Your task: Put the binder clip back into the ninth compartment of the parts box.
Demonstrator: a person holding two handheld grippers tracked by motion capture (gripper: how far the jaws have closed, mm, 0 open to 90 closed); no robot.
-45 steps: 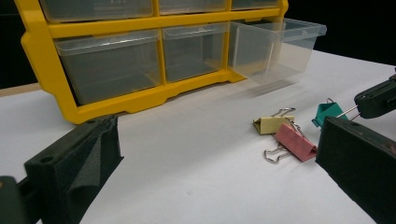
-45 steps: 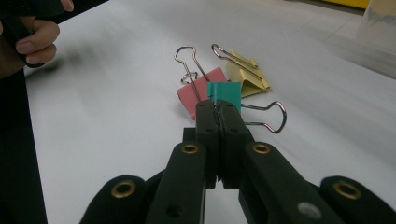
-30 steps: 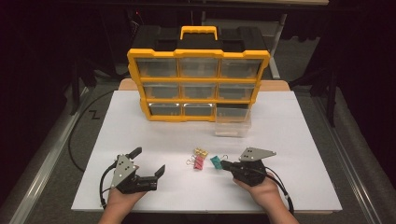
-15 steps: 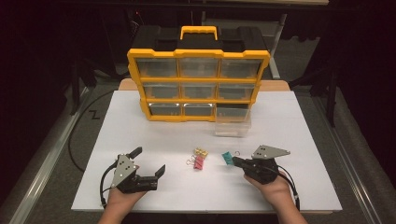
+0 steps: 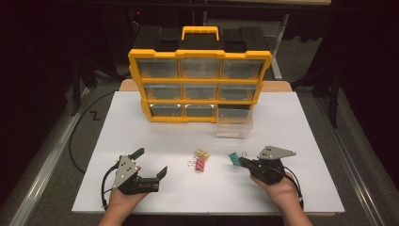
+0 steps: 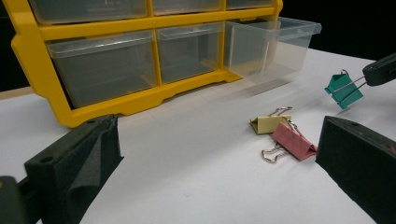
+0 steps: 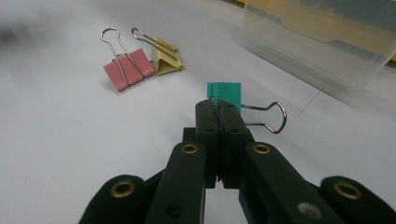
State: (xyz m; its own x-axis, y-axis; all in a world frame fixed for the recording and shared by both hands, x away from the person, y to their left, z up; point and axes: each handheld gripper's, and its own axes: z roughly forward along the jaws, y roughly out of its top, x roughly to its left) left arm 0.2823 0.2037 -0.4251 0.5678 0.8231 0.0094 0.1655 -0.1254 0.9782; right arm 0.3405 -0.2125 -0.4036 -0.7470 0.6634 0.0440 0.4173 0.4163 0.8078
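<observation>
My right gripper (image 5: pixel 243 162) (image 7: pixel 217 110) is shut on one wire handle of a green binder clip (image 5: pixel 233 157) (image 7: pixel 225 93), which it holds just above the white sheet. The green binder clip (image 6: pixel 343 90) and the right gripper's tip (image 6: pixel 379 74) are at the right edge of the left gripper view. A pink binder clip (image 5: pixel 200 164) (image 6: pixel 292 141) (image 7: pixel 129 68) and a yellow binder clip (image 5: pixel 203 153) (image 6: pixel 269 123) (image 7: pixel 167 62) lie touching each other mid-table. My left gripper (image 5: pixel 150 162) (image 6: pixel 215 163) rests open at the front left, nothing between its jaws.
A yellow drawer organizer (image 5: pixel 200 101) (image 6: pixel 140 100) with clear drawers stands at the back of the white table top (image 5: pixel 282 132). Its bottom right drawer (image 5: pixel 234 125) (image 6: pixel 273 44) (image 7: pixel 322 42) is pulled out and looks empty, just beyond the green clip.
My right gripper has moved to the right with the green clip, away from the pink and yellow clips. The left gripper has stayed put.
</observation>
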